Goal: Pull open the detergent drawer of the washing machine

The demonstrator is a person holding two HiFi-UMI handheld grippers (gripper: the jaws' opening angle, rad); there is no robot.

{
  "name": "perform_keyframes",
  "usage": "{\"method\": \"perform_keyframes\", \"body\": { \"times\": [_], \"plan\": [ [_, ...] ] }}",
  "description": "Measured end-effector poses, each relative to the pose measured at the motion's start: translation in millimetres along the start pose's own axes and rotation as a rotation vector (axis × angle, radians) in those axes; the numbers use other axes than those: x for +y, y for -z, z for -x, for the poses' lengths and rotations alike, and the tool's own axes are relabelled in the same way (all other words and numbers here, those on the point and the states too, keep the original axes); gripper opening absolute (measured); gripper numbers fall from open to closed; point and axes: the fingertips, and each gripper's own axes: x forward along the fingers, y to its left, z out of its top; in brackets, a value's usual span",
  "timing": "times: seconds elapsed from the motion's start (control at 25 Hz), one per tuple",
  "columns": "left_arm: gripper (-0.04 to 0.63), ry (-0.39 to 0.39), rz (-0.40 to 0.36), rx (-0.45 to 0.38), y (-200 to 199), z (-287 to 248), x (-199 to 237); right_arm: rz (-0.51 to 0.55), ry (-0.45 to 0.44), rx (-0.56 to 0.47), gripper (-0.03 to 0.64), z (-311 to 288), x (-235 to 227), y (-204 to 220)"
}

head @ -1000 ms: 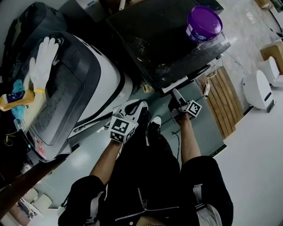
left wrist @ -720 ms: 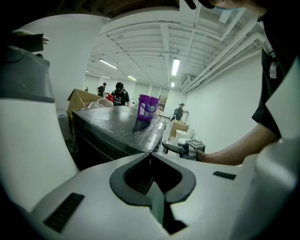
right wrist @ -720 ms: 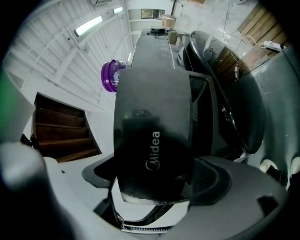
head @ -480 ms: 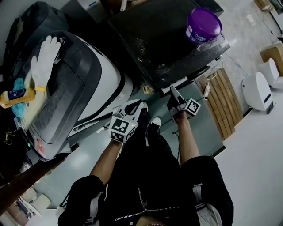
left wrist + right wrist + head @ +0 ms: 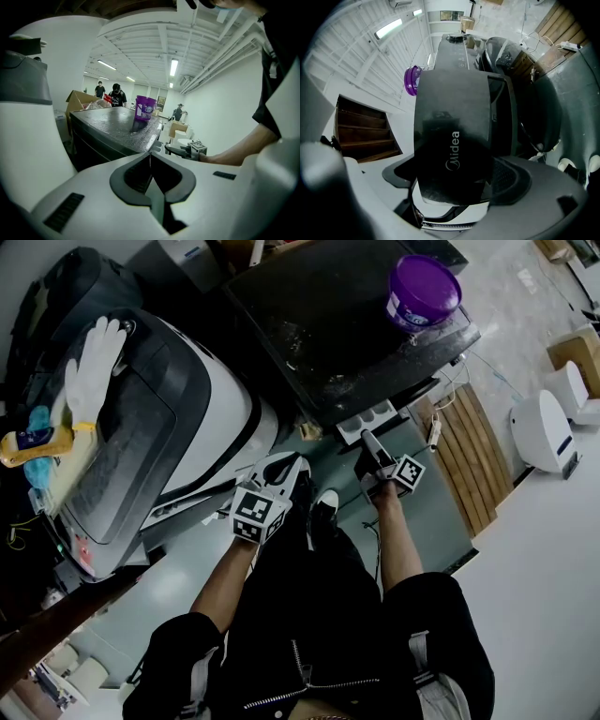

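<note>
Detergent drawer (image 5: 452, 140) tight between right gripper (image 5: 457, 180) fingers; left gripper (image 5: 150, 161) fingers together, empty.

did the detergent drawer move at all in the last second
Yes: the detergent drawer has slid out of the washing machine front toward the person, gripped by the right claw.

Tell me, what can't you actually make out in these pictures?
- Contents of the detergent drawer: too small in the head view; in the right gripper view its own dark front blocks them.
- Print on the purple bucket: too small in every view.
- What the people far back in the left gripper view are doing: too small.
</note>
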Motion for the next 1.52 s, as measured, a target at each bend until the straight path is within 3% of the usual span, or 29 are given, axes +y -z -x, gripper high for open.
{"method": "perform_keyframes", "body": {
  "times": [1.52],
  "plan": [
    [0.021,0.052,-0.032,0.002,7,-7,-52,0.0,0.009,0.01,0.457,76,-10,8]
  ]
}}
